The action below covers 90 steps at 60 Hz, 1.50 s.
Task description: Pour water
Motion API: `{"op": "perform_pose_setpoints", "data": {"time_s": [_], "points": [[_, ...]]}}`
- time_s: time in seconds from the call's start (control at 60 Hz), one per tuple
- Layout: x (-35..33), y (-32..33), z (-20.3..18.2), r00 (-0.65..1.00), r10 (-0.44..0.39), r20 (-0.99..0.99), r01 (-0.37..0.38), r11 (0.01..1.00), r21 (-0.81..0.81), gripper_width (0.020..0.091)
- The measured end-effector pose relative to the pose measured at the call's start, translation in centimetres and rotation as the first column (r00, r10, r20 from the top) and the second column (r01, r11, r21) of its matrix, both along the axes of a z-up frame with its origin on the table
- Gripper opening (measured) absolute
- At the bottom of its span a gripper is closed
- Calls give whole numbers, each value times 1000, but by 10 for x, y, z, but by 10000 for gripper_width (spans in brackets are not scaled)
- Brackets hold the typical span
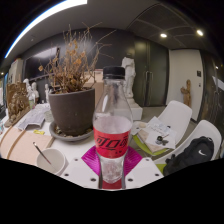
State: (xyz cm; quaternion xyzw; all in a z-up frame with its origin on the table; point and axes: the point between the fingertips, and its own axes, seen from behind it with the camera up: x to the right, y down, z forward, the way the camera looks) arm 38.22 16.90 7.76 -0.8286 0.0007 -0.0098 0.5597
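The hand-held gripper [112,170] clamps an upright bottle [112,125] beside a bowl [50,160].

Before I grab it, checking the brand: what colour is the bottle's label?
Red with white lettering, on the bottle; seen in the gripper view.

the gripper [111,170] has its 2 magenta pads [92,160] either side of a clear plastic bottle [112,125] with a red label and white cap; the pads look pressed against it, though the contact is hard to see. the bottle stands upright on the white table [70,170]. beyond the fingers, to the left, is a potted plant [72,95] of dry twigs on a saucer. near the left finger sits a small bowl [48,160] with a spoon. to the right lie papers [157,132] and a black shoe-like object [188,154].
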Motion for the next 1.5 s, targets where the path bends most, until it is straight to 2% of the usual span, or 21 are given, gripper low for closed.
{"op": "perform_pose_setpoints", "data": {"time_s": [0.1, 0.217, 0.317, 0.4, 0.45, 0.483, 0.55, 0.583, 0.633, 0.8, 0.983, 1.183, 1.5], "points": [[1, -3, -18, 1000, -12, -18, 12, 999, -30, 252], [1, -2, -17, 1000, -13, 5, 13, 1000, 4, 262], [1, -5, -16, 1000, -22, -7, 23, 1000, 17, 344], [2, -6, -16, 999, -30, -28, 30, 999, 12, 458], [4, -7, -17, 999, -37, -35, 37, 999, 2, 503], [6, -9, -18, 998, -43, -37, 42, 999, -10, 585], [11, -12, -19, 998, -62, -33, 62, 998, -25, 818], [13, -14, -17, 997, -71, -33, 70, 997, -26, 871], [14, -18, -13, 996, -80, -35, 79, 997, -27, 848], [6, -55, 8, 993, -108, -44, 105, 991, -78, 855], [-28, -142, 48, 991, -124, 40, 129, 977, -171, 858], [-92, -227, 88, 991, -129, 15, 130, 967, -219, 859], [-136, -267, 109, 989, -146, 25, 148, 965, -214, 857]]}}
